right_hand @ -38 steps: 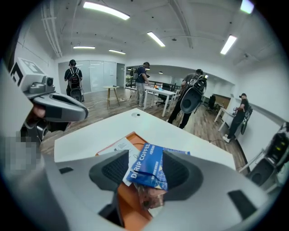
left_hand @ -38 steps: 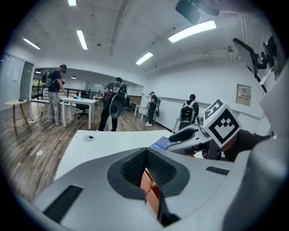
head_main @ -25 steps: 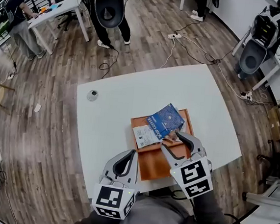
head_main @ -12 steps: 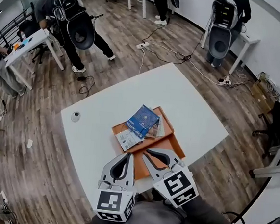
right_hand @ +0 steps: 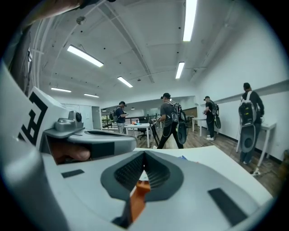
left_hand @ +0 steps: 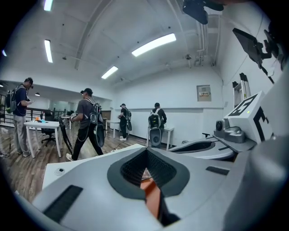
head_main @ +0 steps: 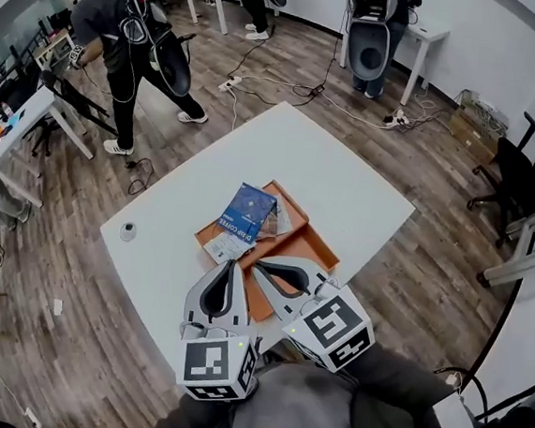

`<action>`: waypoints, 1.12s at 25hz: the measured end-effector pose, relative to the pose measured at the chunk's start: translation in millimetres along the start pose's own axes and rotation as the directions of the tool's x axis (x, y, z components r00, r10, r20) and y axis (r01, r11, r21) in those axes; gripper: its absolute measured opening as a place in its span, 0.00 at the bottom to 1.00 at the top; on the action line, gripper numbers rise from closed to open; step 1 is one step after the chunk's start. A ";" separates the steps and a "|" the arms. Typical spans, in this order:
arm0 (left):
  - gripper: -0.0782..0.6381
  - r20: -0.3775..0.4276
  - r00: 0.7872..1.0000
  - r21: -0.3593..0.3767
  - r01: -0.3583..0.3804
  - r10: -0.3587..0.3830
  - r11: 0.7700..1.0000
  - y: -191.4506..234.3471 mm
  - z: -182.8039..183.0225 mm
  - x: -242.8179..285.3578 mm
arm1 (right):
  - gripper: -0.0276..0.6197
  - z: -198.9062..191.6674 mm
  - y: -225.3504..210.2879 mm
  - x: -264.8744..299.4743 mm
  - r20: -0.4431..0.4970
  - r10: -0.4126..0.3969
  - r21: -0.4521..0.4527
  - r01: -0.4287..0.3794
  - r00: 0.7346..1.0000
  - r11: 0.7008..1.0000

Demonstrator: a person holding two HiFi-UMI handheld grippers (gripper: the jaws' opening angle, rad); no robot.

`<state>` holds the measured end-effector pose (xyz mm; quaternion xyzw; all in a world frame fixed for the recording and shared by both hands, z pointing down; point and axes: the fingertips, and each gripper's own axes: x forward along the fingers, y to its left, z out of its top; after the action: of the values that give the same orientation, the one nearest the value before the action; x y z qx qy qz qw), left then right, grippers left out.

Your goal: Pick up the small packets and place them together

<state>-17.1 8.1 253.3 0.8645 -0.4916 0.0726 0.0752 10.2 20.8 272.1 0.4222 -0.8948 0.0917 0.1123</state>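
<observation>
Head view shows both grippers drawn back toward the person, off the orange tray on the white desk. The right gripper, open over the packets a second ago, has just been closing its fingers on nothing. The left gripper is likewise pinched together and empty. The blue drip-coffee packet lies overlapping the smaller packets at the tray's far end, so the gathering looks finished.

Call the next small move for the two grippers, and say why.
Probably draw both grippers back and stop. The left gripper is shut and empty; the right gripper has just closed its jaws on nothing. The blue packet and the paler packets under it lie in one pile on the orange tray, so nothing looks left to gather.
</observation>
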 end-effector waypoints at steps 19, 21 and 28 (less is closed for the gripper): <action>0.10 0.006 1.000 -0.019 -0.030 0.030 0.999 13.2 -12.0 3.8 | 0.05 4.6 -11.2 9.2 0.098 -0.062 -0.010 0.063 0.993 0.998; 0.10 0.006 1.000 -0.025 -0.028 0.028 0.999 13.9 -16.5 4.4 | 0.05 1.7 -11.4 11.2 0.098 -0.063 -0.014 0.065 0.993 0.998; 0.10 0.013 1.000 -0.031 -0.025 0.025 0.999 18.2 -24.3 0.7 | 0.05 -0.1 -2.3 12.9 0.091 -0.047 -0.024 0.049 0.995 0.999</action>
<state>-33.7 3.2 278.3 0.8574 -0.5040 0.0602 0.0845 4.1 9.9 276.0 0.4457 -0.8898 0.0580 0.0794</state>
